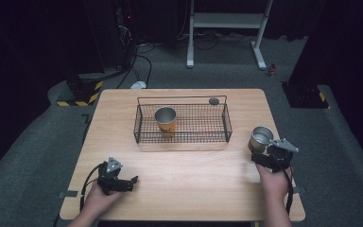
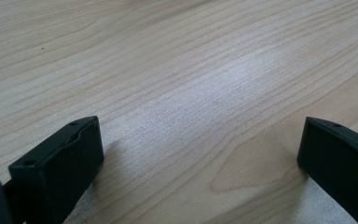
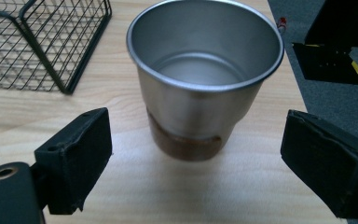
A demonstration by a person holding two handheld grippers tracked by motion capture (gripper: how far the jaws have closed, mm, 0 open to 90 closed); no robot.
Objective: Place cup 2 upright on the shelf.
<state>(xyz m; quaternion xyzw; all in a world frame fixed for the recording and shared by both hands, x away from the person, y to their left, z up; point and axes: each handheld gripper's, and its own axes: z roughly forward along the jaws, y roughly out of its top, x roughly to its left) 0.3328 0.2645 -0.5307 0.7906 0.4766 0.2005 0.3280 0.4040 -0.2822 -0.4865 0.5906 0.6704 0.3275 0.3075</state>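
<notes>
A steel cup (image 1: 261,137) with a brown band at its foot stands upright near the table's right edge; it appears large in the right gripper view (image 3: 205,79). My right gripper (image 1: 264,152) is open just in front of the cup, its jaws wide on either side and not touching it (image 3: 198,158). A second steel cup with an orange lower half (image 1: 166,120) stands upright inside the black wire basket (image 1: 142,126). My left gripper (image 1: 132,182) rests low over bare wood at the front left, open and holding nothing (image 2: 200,154).
A small dark round lid (image 1: 213,100) lies on the table behind the basket's back right corner. The basket's near corner (image 3: 65,70) lies left of the right-hand cup. The table's right edge (image 3: 303,93) runs close beside that cup.
</notes>
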